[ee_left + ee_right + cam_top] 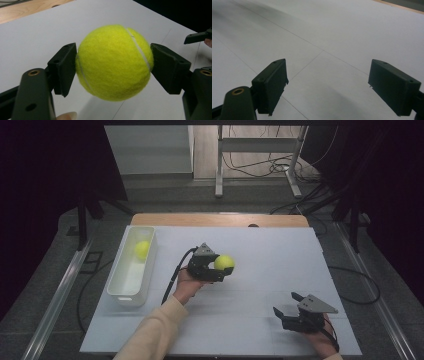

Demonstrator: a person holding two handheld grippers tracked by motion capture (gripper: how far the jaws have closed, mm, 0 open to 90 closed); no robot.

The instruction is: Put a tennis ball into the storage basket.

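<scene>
Gripping tennis ball (115, 62): left tongs (220, 265) clamped on both sides, ball held clear above white table (260, 250) centre. Ball fuzzy, yellow-green, pale curved seam, round, undented. Right tongs (287, 304) wide apart, nothing between, near front right edge.

The high view is dim at its edges: dark curtains stand at both sides, and only the white table (260, 270) in the middle is bright. The light seems to come from above. The picture is a little soft and grainy. In the left gripper view the tennis ball (114, 62) is sharp and evenly lit, with a faint shadow under it on the table. In the right gripper view the far table surface is blurred, and a soft grey shadow lies between the fingers (272, 82).
</scene>
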